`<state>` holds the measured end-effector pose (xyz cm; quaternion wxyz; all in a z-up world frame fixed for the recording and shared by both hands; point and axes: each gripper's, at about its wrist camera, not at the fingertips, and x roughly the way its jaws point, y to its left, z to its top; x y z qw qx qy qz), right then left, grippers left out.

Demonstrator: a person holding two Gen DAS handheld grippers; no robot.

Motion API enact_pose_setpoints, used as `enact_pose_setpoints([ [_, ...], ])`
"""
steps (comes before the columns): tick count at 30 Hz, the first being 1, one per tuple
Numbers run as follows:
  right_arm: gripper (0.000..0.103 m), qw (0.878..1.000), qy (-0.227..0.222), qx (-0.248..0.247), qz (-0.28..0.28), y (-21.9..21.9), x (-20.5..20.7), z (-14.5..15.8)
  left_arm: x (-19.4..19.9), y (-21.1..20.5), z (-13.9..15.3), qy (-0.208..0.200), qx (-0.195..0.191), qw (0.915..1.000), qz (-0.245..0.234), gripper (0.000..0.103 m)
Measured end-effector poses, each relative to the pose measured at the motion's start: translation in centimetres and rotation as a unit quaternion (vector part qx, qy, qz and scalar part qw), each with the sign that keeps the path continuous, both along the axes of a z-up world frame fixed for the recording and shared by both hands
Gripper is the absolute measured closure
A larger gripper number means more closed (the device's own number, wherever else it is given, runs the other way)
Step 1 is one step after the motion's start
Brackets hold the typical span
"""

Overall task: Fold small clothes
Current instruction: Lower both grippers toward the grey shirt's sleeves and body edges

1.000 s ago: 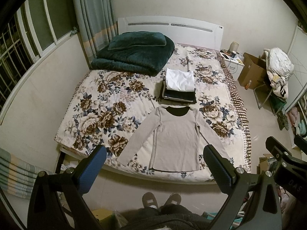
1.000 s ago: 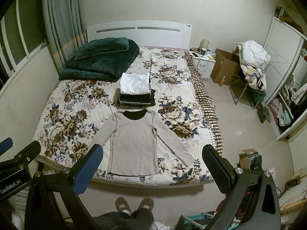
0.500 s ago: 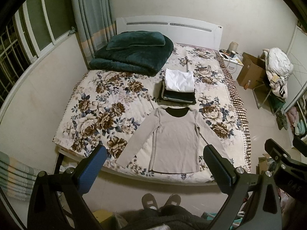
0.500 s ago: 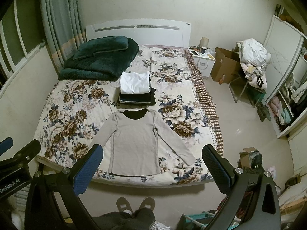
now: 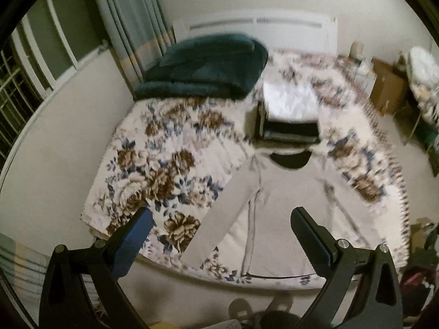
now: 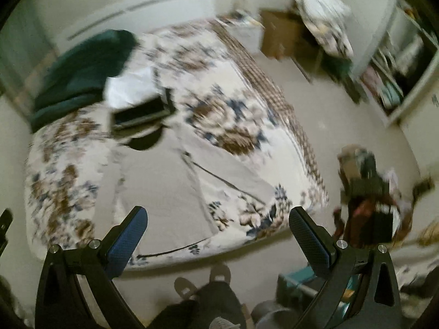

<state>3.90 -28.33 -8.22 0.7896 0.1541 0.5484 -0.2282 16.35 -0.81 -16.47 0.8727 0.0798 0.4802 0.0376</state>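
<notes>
Fingers of the left gripper point(image 5: 221, 222) spread wide, gripping nothing, above the bed point(image 5: 153, 164). Grey long-sleeved shirt point(image 5: 288, 205) lies flat at the near edge, folded stack point(image 5: 289, 115) beyond. Right gripper point(image 6: 216, 220) likewise gapes empty.

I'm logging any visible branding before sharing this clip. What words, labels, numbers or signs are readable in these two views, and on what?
None can be read.
Both views are smeared by motion blur.
Left gripper and right gripper: no lettering shows on their frames or blue pads.
Grey long-sleeved shirt, folded stack, floral bedspread: pattern only, no text.
Cardboard box and shelf items: any labels are too blurred to read.
</notes>
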Motion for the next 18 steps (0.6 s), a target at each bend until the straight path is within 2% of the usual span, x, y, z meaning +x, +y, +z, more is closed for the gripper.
enact_pose_setpoints([
  [3, 0.000, 0.997, 0.028, 0.040, -0.052, -4.9, 1.3, -8.3, 2.8, -1.5, -6.2, 0.034, 0.008, 0.9993, 0.009, 0.000],
  [5, 0.005, 0.993, 0.046, 0.067, -0.084, -8.1, 2.0, -14.2, 4.3, -2.4, -10.6, 0.055, 0.012, 0.9982, 0.019, 0.000],
  [8, 0.013, 0.981, 0.074, 0.117, -0.139, -13.5, 3.1, -23.9, 6.1, -3.7, -16.9, 0.084, 0.027, 0.9955, 0.036, 0.000],
  [11, 0.016, 0.968, 0.080, 0.148, -0.186, -18.2, 3.8, -32.1, 7.6, -4.4, -22.4, 0.103, 0.033, 0.9929, 0.050, 0.000],
  [13, 0.016, 0.963, 0.090, 0.148, -0.209, -20.2, 4.2, -36.0, 8.5, -5.0, -26.1, 0.118, 0.032, 0.9908, 0.058, 0.000],
  [16, 0.016, 0.945, 0.101, 0.167, -0.261, -24.3, 3.7, -42.6, 9.8, -5.8, -31.4, 0.137, 0.045, 0.9874, 0.066, 0.000],
  [18, 0.016, 0.937, 0.115, 0.170, -0.284, -26.0, 3.4, -45.8, 10.4, -6.0, -33.8, 0.141, 0.051, 0.9860, 0.073, 0.000],
])
